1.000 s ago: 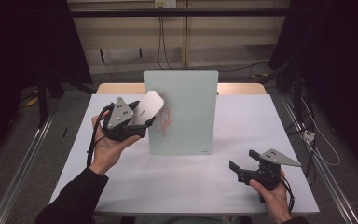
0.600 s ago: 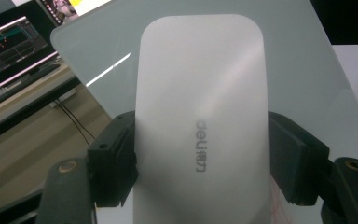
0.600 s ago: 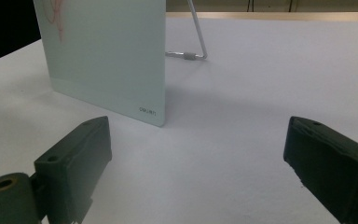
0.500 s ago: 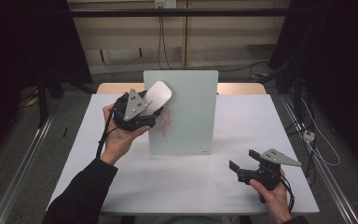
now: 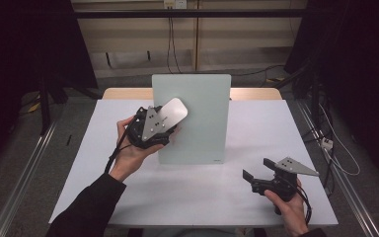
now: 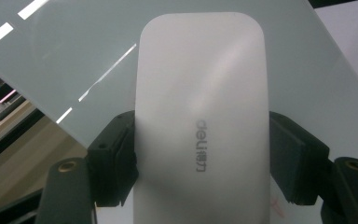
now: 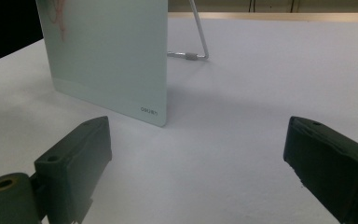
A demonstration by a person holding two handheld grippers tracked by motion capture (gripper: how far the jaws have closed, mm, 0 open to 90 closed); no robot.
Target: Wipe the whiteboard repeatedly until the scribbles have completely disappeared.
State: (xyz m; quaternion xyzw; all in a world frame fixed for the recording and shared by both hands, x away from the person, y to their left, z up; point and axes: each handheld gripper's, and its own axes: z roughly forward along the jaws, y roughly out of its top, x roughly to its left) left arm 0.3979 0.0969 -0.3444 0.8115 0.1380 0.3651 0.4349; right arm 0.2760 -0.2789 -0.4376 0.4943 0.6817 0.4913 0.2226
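**Eraser in my left grip, held against the standing board**

Starting at the left of the high view, my left gripper sits at about nine o'clock from the table's centre, raised off the white table in the person's left hand. Its jaws are clamped on the sides of a flat white whiteboard eraser, which sticks out toward one o'clock from the gripper. In the left gripper view I see both black pads pressing the eraser at its lower flanks, grey lettering running along its face, and the pale glass board directly behind it. Whether the eraser actually touches the board I cannot tell.

Moving to the middle, the glass board stands upright at roughly twelve o'clock, leaning back a little on a wire stand that I see behind it in the right gripper view. Faint reddish marks show near the board's upper left corner there.

At the right, around four o'clock, my right gripper rests low by the table's near edge in the person's right hand. Its jaws stand wide apart with nothing between them, pointing toward the board's lower corner.
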